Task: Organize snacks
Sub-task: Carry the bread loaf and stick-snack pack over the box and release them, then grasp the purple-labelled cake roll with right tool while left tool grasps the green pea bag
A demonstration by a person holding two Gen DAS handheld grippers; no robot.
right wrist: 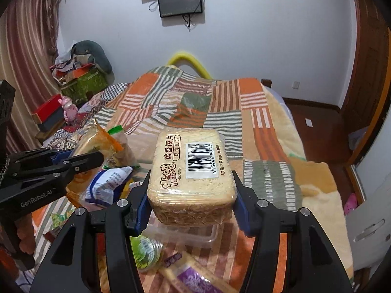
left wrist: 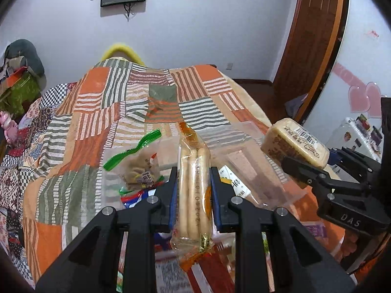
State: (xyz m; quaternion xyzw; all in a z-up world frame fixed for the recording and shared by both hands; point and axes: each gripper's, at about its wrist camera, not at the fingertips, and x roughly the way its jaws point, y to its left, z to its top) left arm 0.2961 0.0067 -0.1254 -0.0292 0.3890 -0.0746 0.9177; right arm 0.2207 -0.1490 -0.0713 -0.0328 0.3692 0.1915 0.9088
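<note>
My left gripper [left wrist: 194,179] is shut on a long orange-trimmed pack of bread sticks [left wrist: 194,190], held upright above the bed. It also shows at the left of the right wrist view [right wrist: 97,146]. My right gripper [right wrist: 191,183] is shut on a wrapped block of toasted bun slices with a barcode label [right wrist: 193,168], held above a clear plastic box [right wrist: 195,234]. In the left wrist view this block [left wrist: 295,144] is at the right, above the clear box [left wrist: 254,171].
A zip bag with a green seal holding a snack [left wrist: 139,166] lies left of the box. Several snack packs lie on the patchwork blanket [right wrist: 220,102]: a blue-white pack [right wrist: 107,183], a green cup [right wrist: 144,251], a purple pack [right wrist: 193,278]. The bed's right edge drops to a wooden floor.
</note>
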